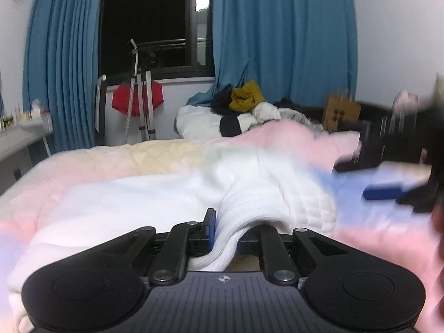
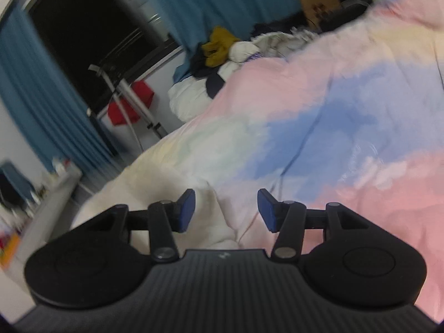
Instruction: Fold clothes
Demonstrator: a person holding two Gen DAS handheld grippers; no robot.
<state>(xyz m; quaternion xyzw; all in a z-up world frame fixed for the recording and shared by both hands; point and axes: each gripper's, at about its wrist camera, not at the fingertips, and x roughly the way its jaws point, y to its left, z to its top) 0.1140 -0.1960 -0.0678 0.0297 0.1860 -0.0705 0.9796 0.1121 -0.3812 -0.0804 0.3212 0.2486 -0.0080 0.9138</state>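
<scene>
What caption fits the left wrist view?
Left gripper pinches white garment on pastel quilt; right gripper open nearby.

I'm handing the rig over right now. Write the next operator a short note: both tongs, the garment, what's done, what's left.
Left tongs: shut on the white garment, with a bunched fold running between the pads.
Right tongs: open, holding nothing, above the pastel quilt, to the right of the garment.
Garment: lies spread on the quilt ahead of the left tongs and looks rumpled; no neat fold shows.
Done: one edge gripped.
Left: probably take a second edge with the right tongs, then fold and flatten. The frames are blurred, so check the garment's outline first.
</scene>
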